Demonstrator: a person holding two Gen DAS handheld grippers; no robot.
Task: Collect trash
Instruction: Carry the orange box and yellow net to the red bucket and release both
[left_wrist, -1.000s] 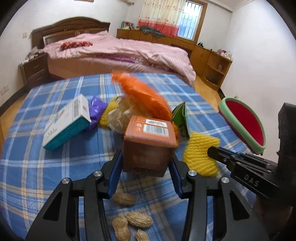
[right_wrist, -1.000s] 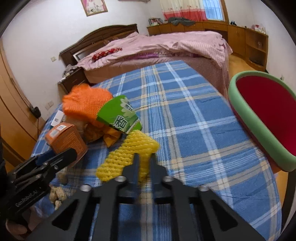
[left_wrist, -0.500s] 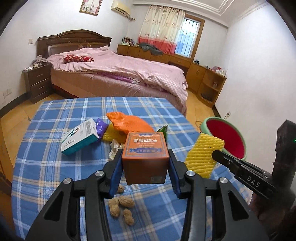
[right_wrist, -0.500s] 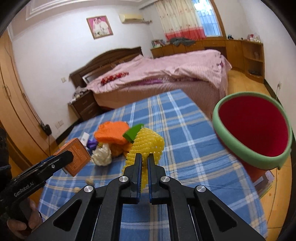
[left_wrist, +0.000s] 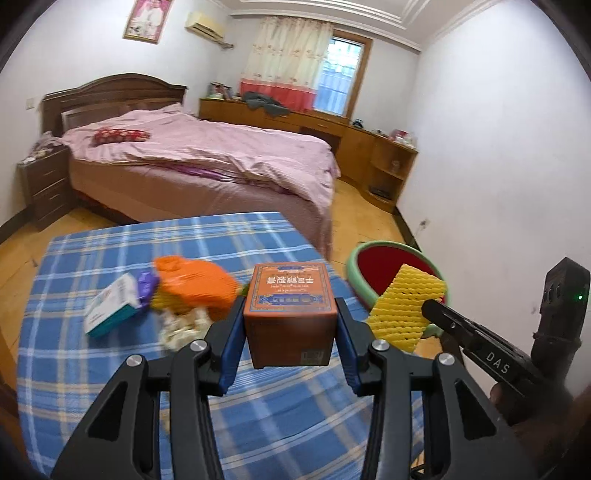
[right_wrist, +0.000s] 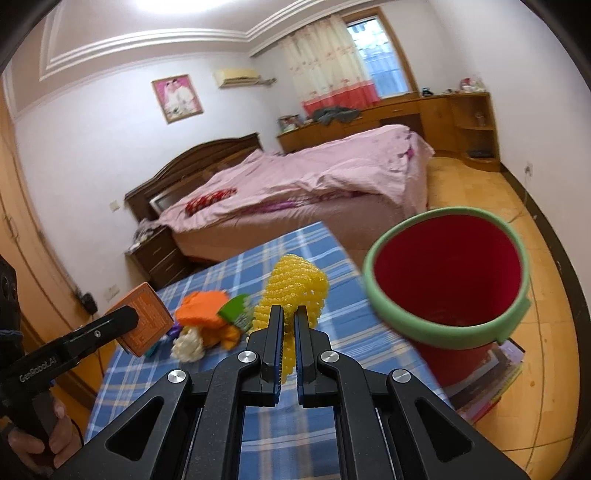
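My left gripper (left_wrist: 290, 317) is shut on an orange-brown box (left_wrist: 290, 308), held clear above the blue checked tablecloth (left_wrist: 110, 373). The same box (right_wrist: 142, 319) shows at the left of the right wrist view. My right gripper (right_wrist: 289, 319) is shut on a yellow foam net (right_wrist: 291, 291), lifted off the table; this net (left_wrist: 404, 306) hangs in front of the bin in the left wrist view. The red bin with a green rim (right_wrist: 448, 273) stands beside the table's right edge. The bin (left_wrist: 376, 264) shows past the table corner.
On the cloth lie an orange foam net (left_wrist: 195, 282), a white and teal box (left_wrist: 110, 308), a purple wrapper (left_wrist: 147, 286), a crumpled white tissue (left_wrist: 181, 325) and a green packet (right_wrist: 236, 308). Beyond stand a pink bed (left_wrist: 207, 158) and wooden cabinets (left_wrist: 369, 155).
Both grippers have risen from the table with their loads, the box and the yellow net. The trash pile now lies lower and farther off. The bin has come nearer the right gripper's centre.
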